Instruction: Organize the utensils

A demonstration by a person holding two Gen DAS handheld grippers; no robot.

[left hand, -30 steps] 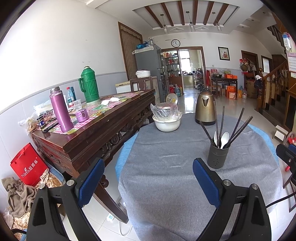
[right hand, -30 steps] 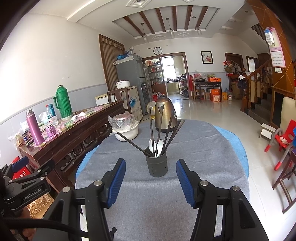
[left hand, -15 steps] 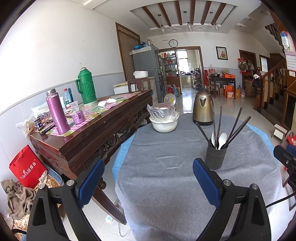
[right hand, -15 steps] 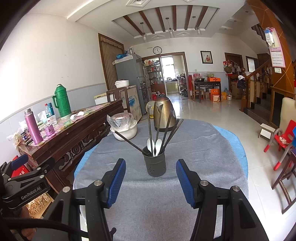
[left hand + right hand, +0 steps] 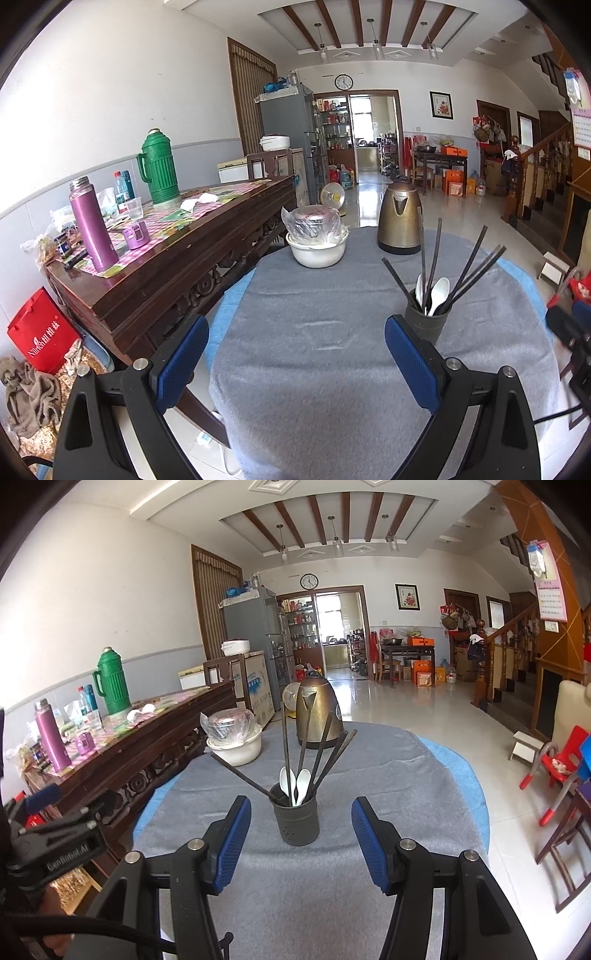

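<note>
Right tool [image 5: 301, 840] (spread, empty) faces holder [image 5: 298, 821] mid-table.

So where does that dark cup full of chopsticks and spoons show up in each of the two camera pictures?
Left wrist view: the utensil holder stands right of centre, just beyond the gripper's right-hand finger.
Right wrist view: the utensil holder stands at the centre, straight ahead, beyond the two open fingers.
Shared landmark: the bronze kettle stands behind it on the grey cloth in both.
</note>
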